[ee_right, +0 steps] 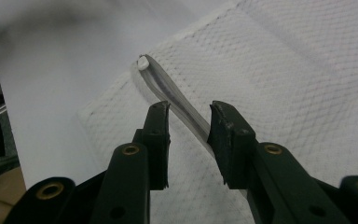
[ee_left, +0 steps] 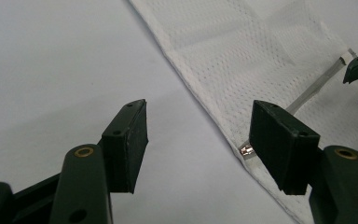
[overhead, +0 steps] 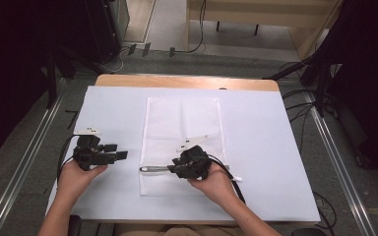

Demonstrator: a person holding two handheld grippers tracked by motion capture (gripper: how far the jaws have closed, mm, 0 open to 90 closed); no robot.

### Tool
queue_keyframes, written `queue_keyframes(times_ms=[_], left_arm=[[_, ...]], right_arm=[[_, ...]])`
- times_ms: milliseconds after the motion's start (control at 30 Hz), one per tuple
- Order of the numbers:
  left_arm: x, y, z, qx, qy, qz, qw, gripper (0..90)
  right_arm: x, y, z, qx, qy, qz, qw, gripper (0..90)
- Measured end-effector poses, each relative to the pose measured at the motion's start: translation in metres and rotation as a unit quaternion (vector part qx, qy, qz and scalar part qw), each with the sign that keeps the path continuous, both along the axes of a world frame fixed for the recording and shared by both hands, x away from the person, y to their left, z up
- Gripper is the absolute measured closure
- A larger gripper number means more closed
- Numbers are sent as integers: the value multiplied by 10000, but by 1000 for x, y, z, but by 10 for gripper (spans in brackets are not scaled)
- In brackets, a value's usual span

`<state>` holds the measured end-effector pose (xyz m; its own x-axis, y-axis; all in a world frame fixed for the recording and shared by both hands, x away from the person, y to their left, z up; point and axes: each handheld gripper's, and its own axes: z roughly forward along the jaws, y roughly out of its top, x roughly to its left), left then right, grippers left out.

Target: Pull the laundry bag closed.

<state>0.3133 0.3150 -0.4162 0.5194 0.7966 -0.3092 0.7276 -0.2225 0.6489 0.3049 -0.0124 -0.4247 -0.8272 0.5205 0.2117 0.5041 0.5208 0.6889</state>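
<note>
Straddling the zipper (ee_right: 177, 100), right gripper (ee_right: 189, 126) over mesh bag (overhead: 182, 118).

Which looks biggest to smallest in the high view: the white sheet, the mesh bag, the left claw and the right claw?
1. White sheet, biggest by far.
2. Mesh bag, lying on the sheet.
3. Left claw and right claw: both look about the same size, so I won't rank one above the other.

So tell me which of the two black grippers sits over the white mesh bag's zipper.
The right gripper: its open jaws straddle the grey zipper strip on the white mesh bag. The left gripper hovers beside the bag's edge.
</note>
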Motion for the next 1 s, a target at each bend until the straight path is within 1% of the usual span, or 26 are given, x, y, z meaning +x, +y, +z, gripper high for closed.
queue_keyframes(times_ms=[100, 200, 267, 300, 333, 367, 467, 600, 667, 867, 933, 1000], left_arm=[[1, 1, 0, 24, 29, -15, 10000, 375], [1, 2, 0, -11, 15, -21, 10000, 379], [1, 2, 1, -20, 26, -5, 10000, 380], [1, 2, 0, -21, 29, -1, 10000, 380], [1, 2, 0, -16, 36, -8, 10000, 380], [1, 2, 0, -14, 36, -13, 10000, 379], [1, 2, 0, -28, 36, -4, 10000, 379], [2, 2, -1, 31, 38, -27, 10000, 385], [2, 2, 0, 20, 33, -48, 10000, 386], [2, 2, -1, -1, 25, -33, 10000, 386], [2, 3, 0, -34, 18, -23, 10000, 386], [2, 3, -1, -24, 22, -6, 10000, 386]], right_arm=[[0, 6, -1, 11, 47, 48, 10000, 715], [0, 12, -2, 0, 29, 110, 9999, 720], [0, 16, -2, 18, 79, 102, 9999, 717], [1, 18, -2, 50, 32, 113, 9999, 716], [1, 20, -2, 64, 62, 121, 9999, 715], [2, 23, -3, 65, 59, 143, 9999, 715], [3, 27, -4, 29, 68, 154, 9999, 717], [5, 34, -8, 17, 85, 219, 9997, 725], [5, 38, -10, 40, 144, 206, 9997, 731], [5, 50, -16, 60, 183, 279, 9994, 740], [6, 54, -18, 72, 243, 276, 9993, 752], [6, 55, -19, 96, 250, 297, 9992, 753]])
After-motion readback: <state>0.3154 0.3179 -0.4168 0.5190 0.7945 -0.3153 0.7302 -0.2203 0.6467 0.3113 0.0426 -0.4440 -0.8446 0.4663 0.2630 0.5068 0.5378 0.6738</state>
